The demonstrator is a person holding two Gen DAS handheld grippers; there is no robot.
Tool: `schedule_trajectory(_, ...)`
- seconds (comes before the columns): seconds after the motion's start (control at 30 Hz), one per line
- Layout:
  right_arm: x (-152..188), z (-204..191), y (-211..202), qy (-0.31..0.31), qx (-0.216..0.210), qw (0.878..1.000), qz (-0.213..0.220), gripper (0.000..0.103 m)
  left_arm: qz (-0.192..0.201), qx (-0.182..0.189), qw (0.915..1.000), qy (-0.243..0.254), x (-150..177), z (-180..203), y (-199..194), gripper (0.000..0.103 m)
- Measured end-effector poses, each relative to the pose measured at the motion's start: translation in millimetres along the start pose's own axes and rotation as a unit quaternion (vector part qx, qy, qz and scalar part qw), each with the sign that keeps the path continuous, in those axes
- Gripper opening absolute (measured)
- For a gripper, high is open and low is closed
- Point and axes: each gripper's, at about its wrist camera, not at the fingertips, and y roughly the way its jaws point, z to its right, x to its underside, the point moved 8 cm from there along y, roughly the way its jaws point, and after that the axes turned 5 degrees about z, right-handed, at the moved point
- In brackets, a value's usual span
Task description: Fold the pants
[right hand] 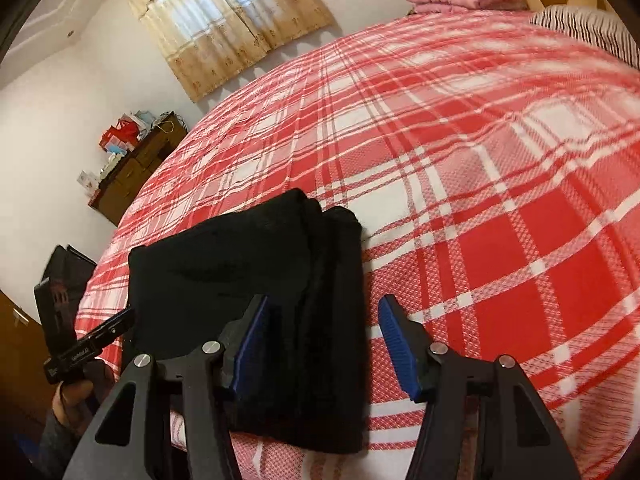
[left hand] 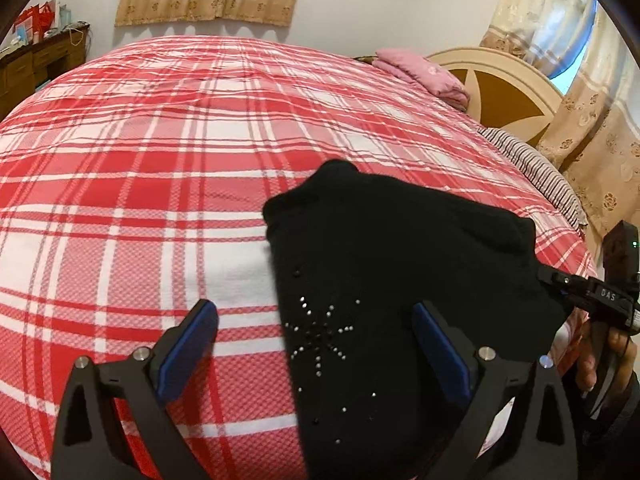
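Fingers [left hand: 200,344] on both my grippers stand apart and grip nothing, poised over the folded black pants [left hand: 380,280] lying on the red plaid bed [left hand: 140,160] near its edge.

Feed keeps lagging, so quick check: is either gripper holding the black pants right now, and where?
Neither. Left gripper and right gripper are open above the pants.

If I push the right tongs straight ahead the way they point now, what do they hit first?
Most likely the black pants. The right tongs stand open and point down at the folded bundle's right edge, which lies between the fingers. The plaid bedspread lies just beside and beneath it. Depth is hard to judge through the fisheye.
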Motion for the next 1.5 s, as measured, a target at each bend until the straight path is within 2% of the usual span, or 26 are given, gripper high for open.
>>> schedule_trajectory(0.27, 3, -8, 8, 0.004, -0.023, 1.000, 0.003, 0.051, -0.007, 0.045, 0.9989, -0.001, -2, 14, 8, 0.099)
schedule_trajectory(0.37, 4, -6, 7, 0.019, -0.040, 0.999, 0.002, 0.039, -0.008, 0.049, 0.9988, -0.002, -2, 16, 8, 0.094)
schedule_trajectory(0.43, 4, -5, 4, 0.029, -0.054, 0.998, 0.002, 0.033, -0.011, 0.064, 0.9978, -0.011, -1, 18, 4, 0.074)
schedule_trajectory(0.47, 4, -6, 3, 0.031, -0.058, 0.998, 0.004, 0.030, -0.015, 0.077, 0.9967, -0.022, 0, 18, 3, 0.070)
schedule_trajectory(0.53, 3, -10, -1, 0.027, -0.061, 0.998, 0.010, 0.028, -0.013, 0.075, 0.9969, -0.021, 0, 16, 2, 0.056)
schedule_trajectory(0.57, 3, -12, -3, 0.022, -0.061, 0.998, 0.014, 0.028, -0.011, 0.076, 0.9969, -0.016, 0, 16, 1, 0.053)
schedule_trajectory(0.63, 0, -21, -10, 0.007, -0.063, 0.998, 0.026, 0.027, -0.006, 0.086, 0.9961, -0.018, 1, 15, -1, 0.034)
schedule_trajectory(0.7, -4, -34, -19, -0.014, -0.067, 0.997, 0.039, 0.027, -0.002, 0.092, 0.9955, -0.022, 0, 14, -4, 0.021)
schedule_trajectory(0.73, -6, -38, -22, -0.021, -0.067, 0.997, 0.043, 0.027, 0.001, 0.095, 0.9952, -0.024, -1, 14, -6, 0.018)
schedule_trajectory(0.9, -18, -58, -32, -0.047, -0.073, 0.995, 0.050, 0.026, 0.011, 0.107, 0.9936, -0.036, -5, 12, -14, 0.012)
schedule_trajectory(1.17, -40, -88, -28, -0.081, -0.081, 0.992, 0.048, 0.026, 0.041, 0.122, 0.9904, -0.049, -22, 2, -37, 0.011)
schedule_trajectory(1.33, -51, -118, -6, -0.105, -0.097, 0.989, 0.036, 0.026, 0.060, 0.106, 0.9908, -0.058, -33, -21, -53, 0.011)
schedule_trajectory(1.5, -59, -156, 23, -0.131, -0.118, 0.984, 0.020, 0.026, 0.073, 0.060, 0.9936, -0.061, -39, -51, -66, 0.011)
